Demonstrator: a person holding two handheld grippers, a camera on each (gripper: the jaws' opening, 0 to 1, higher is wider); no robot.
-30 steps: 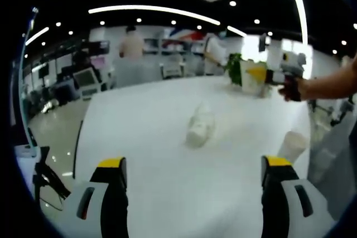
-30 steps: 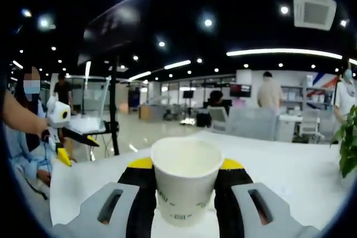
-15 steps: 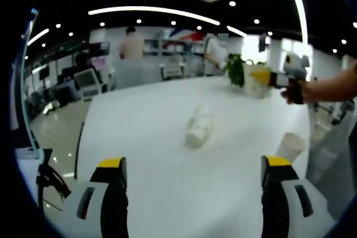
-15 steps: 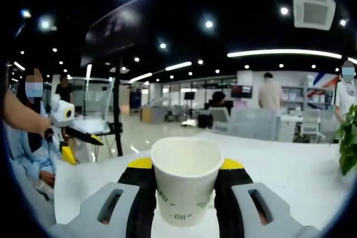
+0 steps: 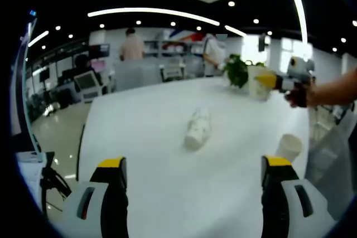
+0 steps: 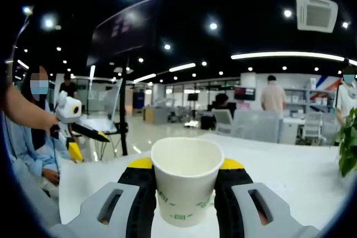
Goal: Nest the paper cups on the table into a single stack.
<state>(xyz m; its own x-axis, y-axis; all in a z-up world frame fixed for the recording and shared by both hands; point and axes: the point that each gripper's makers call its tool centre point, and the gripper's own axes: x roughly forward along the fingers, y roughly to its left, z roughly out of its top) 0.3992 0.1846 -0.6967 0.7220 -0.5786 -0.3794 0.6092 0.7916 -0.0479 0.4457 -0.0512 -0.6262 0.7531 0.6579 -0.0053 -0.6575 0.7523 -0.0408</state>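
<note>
Claw-held (image 6: 186,196) smooth paper cup (image 6: 186,185), slightly farther right

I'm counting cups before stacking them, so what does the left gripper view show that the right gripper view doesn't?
The left gripper view shows a cup lying on its side mid-table and an upright cup near the table's edge, with the left gripper open and holding nothing. The right gripper view shows the right gripper shut on a held cup, upright, open end up. Both views share the white table, the potted plant and the office behind. That makes three cups visible.
</note>
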